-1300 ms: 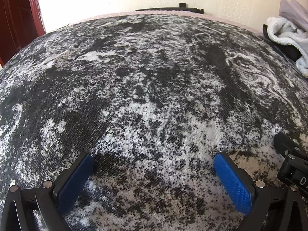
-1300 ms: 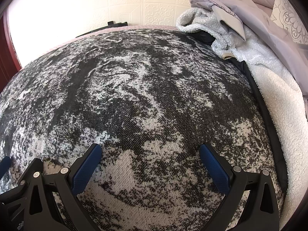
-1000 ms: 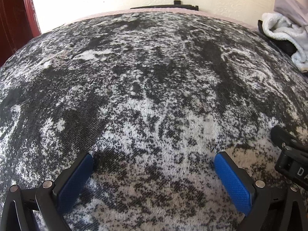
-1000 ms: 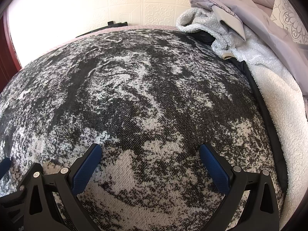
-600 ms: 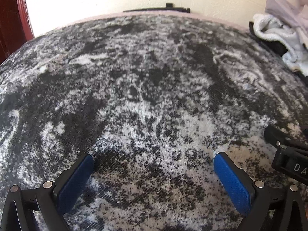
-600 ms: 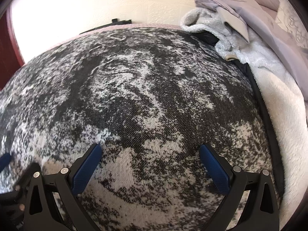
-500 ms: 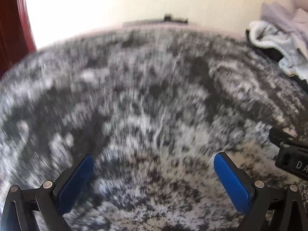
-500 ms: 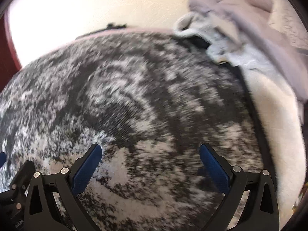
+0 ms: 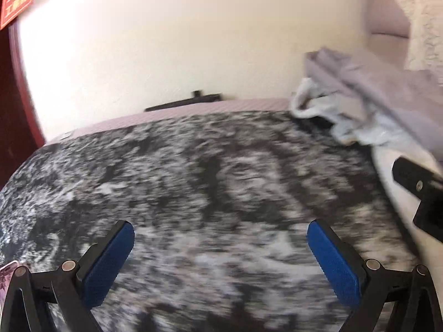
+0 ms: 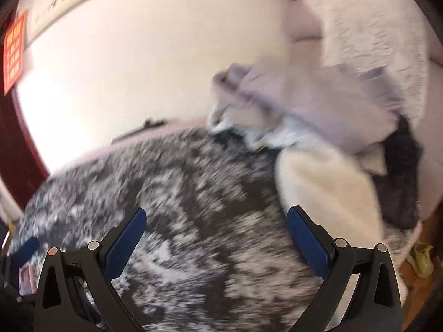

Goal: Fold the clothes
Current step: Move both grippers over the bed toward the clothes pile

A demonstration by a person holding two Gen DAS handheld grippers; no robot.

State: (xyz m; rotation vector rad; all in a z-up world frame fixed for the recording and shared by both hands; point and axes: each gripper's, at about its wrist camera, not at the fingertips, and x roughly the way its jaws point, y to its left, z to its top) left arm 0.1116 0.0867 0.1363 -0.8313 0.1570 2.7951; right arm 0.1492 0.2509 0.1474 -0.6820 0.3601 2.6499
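A black-and-white mottled garment (image 9: 210, 188) lies spread flat across the bed and fills the lower half of both wrist views (image 10: 193, 207). My left gripper (image 9: 221, 246) hovers above its near part, jaws wide apart, nothing between the blue pads. My right gripper (image 10: 216, 235) is likewise open and empty above the cloth's right part. The right gripper's black body (image 9: 420, 193) shows at the left view's right edge. Both views are motion-blurred.
A heap of clothes sits at the right: a lilac garment (image 10: 304, 102), a white fleece (image 10: 318, 188) and a dark item (image 10: 398, 191). A cream wall (image 9: 180, 41) rises behind the bed. A dark red door frame (image 9: 16, 105) stands at the left.
Both grippers have lifted and tilted upward from close over the mottled cloth; the wall and the clothes heap now show far more. Both jaws stay open.
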